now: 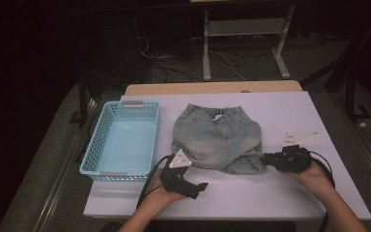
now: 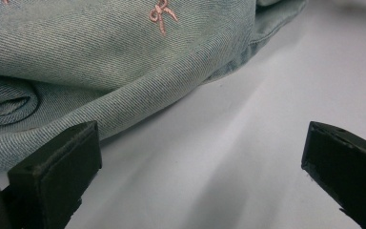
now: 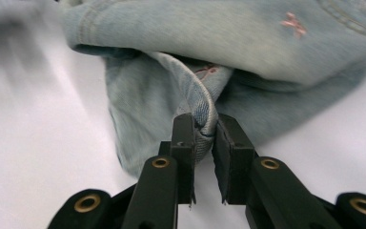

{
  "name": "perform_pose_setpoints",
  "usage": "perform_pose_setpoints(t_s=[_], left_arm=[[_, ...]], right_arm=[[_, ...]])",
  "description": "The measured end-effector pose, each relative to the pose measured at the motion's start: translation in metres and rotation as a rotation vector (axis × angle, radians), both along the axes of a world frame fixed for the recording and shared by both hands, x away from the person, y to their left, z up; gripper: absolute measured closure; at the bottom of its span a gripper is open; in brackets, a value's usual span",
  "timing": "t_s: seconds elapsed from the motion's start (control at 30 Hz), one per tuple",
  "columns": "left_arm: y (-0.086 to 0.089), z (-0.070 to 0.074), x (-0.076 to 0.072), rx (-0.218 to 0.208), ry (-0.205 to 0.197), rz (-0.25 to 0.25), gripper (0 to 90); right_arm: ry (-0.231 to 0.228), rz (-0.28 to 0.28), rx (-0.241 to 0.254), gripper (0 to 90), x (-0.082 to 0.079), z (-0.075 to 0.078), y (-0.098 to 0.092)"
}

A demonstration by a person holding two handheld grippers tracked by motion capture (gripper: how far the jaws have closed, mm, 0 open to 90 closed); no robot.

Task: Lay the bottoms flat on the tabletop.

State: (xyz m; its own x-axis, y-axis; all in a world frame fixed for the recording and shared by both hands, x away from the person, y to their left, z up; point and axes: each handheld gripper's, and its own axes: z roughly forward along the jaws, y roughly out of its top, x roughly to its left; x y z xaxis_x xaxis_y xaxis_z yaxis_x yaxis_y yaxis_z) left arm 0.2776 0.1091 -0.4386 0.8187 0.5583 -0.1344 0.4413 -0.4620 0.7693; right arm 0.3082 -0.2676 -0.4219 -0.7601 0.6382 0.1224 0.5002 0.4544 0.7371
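While the right gripper (image 3: 202,143) pinches a gathered fold of hem on the denim shorts (image 3: 248,52), its two black jaws stand nearly together with only the bunched cloth between them, as the right gripper view shows plainly. The pinched fold rises straight from between the pads, and the rest of the garment spreads away beyond the jaw tips, its pink embroidered bows scattered over the pale blue cloth. In the high view the right gripper (image 1: 265,157) lies level at the lower right corner of the denim shorts (image 1: 216,137), held by the person's right hand (image 1: 314,175), and its tips point toward the garment.

The left gripper (image 2: 200,157) has its jaws spread wide with nothing between them but bare white table (image 2: 248,143); one jaw sits just beside the lower edge of the shorts, though I cannot tell whether it touches the fabric. In the high view the left gripper (image 1: 200,187) rests low on the table in the left hand (image 1: 162,195), near the bottom edge of the shorts.

Beyond the left gripper, on the side away from the shorts, stands a light blue plastic basket (image 1: 94,145), close to the garment yet apart from it.
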Motion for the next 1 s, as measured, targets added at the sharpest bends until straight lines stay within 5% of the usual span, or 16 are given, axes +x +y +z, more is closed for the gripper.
perform_pose_setpoints(t_s=[0.6,0.73,0.9,1.0], left_arm=[[0.003,0.001,0.000,0.000,0.004,0.006,0.0],[0.002,0.000,0.000,-0.002,0.005,0.007,0.0],[0.001,0.000,0.001,0.004,0.007,0.003,0.0],[0.000,-0.001,0.002,0.005,0.009,0.005,0.0]], right_arm=[[0.054,-0.054,-0.051,73.9,-0.018,-0.013,-0.019],[0.024,-0.067,-0.012,62.5,-0.020,-0.005,-0.024],[-0.007,-0.056,0.073,60.9,-0.023,0.008,-0.022],[-0.014,-0.025,0.082,61.0,-0.021,0.011,-0.014]])
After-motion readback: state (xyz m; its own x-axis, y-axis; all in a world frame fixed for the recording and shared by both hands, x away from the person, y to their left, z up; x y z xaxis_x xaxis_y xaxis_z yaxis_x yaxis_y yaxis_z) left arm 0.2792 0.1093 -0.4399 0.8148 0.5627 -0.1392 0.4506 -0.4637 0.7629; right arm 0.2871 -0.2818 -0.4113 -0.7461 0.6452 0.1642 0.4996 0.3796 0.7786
